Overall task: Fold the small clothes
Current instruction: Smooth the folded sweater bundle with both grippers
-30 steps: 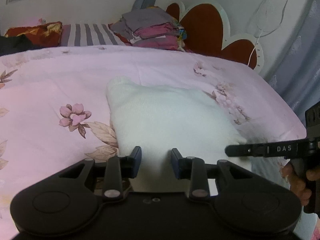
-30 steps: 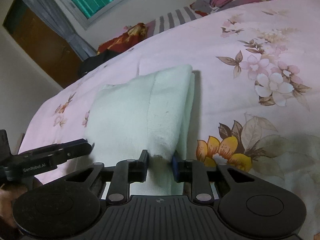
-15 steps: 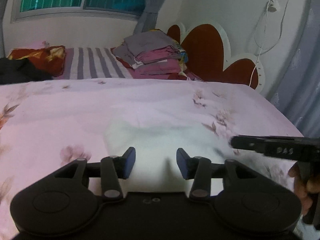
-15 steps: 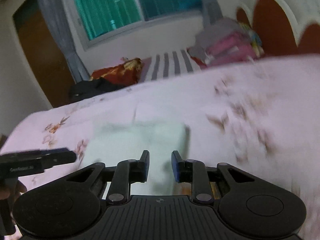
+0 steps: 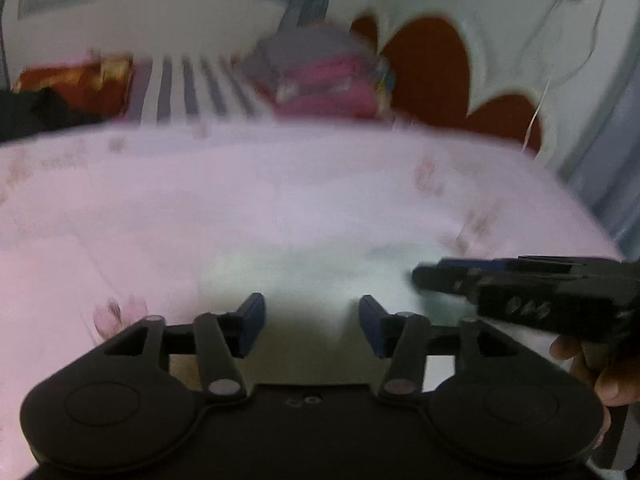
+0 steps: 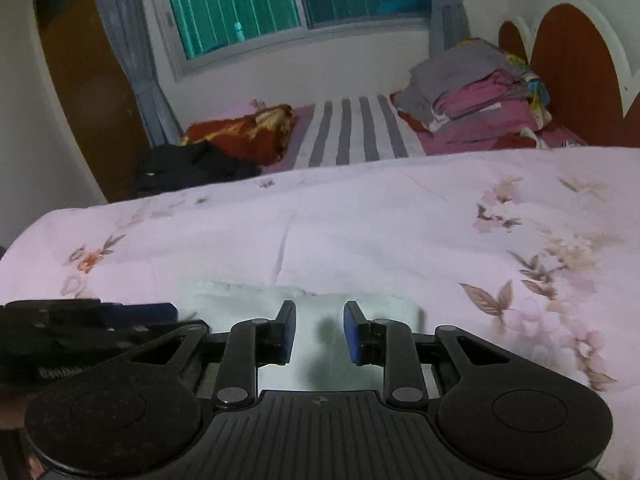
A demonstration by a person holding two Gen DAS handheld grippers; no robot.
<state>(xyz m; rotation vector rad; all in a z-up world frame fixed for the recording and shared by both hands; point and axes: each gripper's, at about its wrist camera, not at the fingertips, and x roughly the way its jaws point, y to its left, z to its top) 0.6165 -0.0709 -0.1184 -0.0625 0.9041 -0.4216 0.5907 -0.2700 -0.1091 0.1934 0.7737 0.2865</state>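
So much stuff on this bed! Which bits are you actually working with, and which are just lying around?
In use:
white garment
left gripper, jaws open
right gripper, jaws open

Lying about:
folded clothes pile
red patterned pillow
black clothing

The towel (image 6: pixel 320 312) is soft, nubbly white cloth lying on the smooth pink floral-print sheet (image 6: pixel 360 232). Both grippers (image 6: pixel 319 332) (image 5: pixel 311 324) are matt black plastic with blue pads (image 6: pixel 351 330). Beyond the sheet, the headboard (image 6: pixel 576 80) looks polished wood.
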